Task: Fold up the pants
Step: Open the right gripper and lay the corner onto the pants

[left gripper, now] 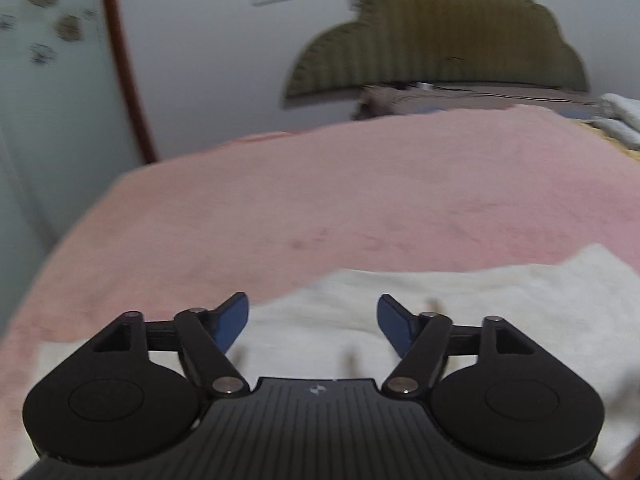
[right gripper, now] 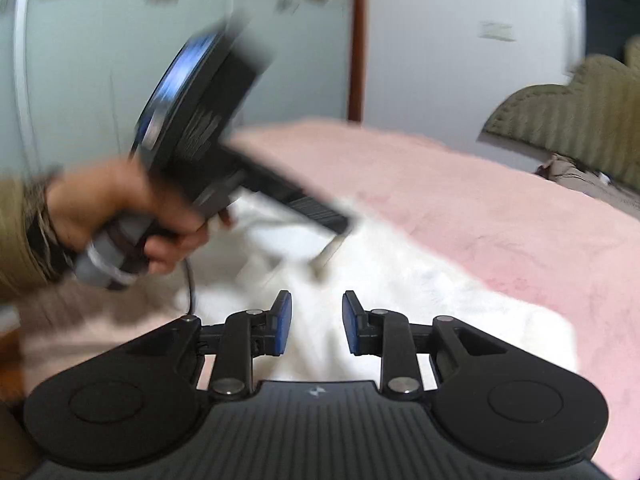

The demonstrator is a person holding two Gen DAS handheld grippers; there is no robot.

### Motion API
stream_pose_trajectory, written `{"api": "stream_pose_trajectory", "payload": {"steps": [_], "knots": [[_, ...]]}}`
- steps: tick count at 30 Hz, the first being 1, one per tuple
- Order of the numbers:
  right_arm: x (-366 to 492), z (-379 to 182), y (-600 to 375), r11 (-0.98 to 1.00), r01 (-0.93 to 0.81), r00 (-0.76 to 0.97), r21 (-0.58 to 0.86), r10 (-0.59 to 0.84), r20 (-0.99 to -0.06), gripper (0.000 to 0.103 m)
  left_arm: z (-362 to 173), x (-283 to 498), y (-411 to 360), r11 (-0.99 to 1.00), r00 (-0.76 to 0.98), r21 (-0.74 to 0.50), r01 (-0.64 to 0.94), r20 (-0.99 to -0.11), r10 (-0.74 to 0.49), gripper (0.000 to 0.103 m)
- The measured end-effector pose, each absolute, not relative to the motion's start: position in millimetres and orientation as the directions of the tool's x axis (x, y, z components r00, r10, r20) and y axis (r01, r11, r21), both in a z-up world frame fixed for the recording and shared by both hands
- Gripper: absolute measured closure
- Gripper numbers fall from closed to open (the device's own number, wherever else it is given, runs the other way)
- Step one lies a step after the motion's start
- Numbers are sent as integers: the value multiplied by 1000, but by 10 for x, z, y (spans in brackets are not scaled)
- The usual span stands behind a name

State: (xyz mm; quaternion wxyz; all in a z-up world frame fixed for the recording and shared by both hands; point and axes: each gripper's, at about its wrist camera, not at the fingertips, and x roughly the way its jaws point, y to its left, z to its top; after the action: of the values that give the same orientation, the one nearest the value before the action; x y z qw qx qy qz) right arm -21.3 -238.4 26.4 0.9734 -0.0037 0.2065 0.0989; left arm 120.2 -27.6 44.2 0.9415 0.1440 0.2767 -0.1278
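The white pants (left gripper: 400, 300) lie flat on a pink blanket (left gripper: 360, 184) and also show in the right wrist view (right gripper: 400, 280). My left gripper (left gripper: 313, 322) is open and empty, its blue pads just above the pants' near part. My right gripper (right gripper: 317, 322) is open and empty over the pants. In the right wrist view the left gripper's body (right gripper: 200, 120) is blurred, held by a hand (right gripper: 120, 208) at the left, its front end over the pants.
A green scalloped headboard (left gripper: 440, 36) stands at the bed's far end. Folded white cloth (left gripper: 616, 120) lies at the far right. A pale wall with a brown door frame (left gripper: 124, 60) is to the left.
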Motion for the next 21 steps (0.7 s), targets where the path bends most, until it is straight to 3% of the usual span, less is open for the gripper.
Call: {"api": "stream_pose_trajectory", "payload": {"steps": [1,3,6,8,11,13,15,18,21], "knots": [[-221,264,-2511,988,-146,905,53,155,-396,76,482,1213,-227,931,827,238,276,-552,-104,10],[-145,139,-2699,999,-9,889,49,31,-456,75,556,1217,-150,925,847,333,181,-531,25,0],[64,-179,-2797,998,60,789,-15,-57,-612,75,640,1198,-110,893,845,427,141,-522,117,0],[8,-164,-2627,998,50,815,-38,-63,-576,74,695,1160,-114,907,823,365,209,-566,39,1],[-97,-75,-2352,992,-107,872,71,128,-472,74,703,1087,-262,916,769,209,342,-623,-145,1],[-116,-50,-2014,978,-209,870,6,189,-456,74,660,1039,-505,892,768,222,394,-612,-187,1],[-56,-85,-1733,960,-261,862,-101,185,-471,74,544,1013,-773,860,800,320,399,-580,-155,1],[48,-111,-1638,944,-300,845,-136,196,-498,74,243,1184,-1046,814,841,481,325,-540,-17,3],[10,-130,-1608,943,-271,861,-193,148,-487,74,-23,1464,-1088,800,839,547,247,-533,106,5]]}}
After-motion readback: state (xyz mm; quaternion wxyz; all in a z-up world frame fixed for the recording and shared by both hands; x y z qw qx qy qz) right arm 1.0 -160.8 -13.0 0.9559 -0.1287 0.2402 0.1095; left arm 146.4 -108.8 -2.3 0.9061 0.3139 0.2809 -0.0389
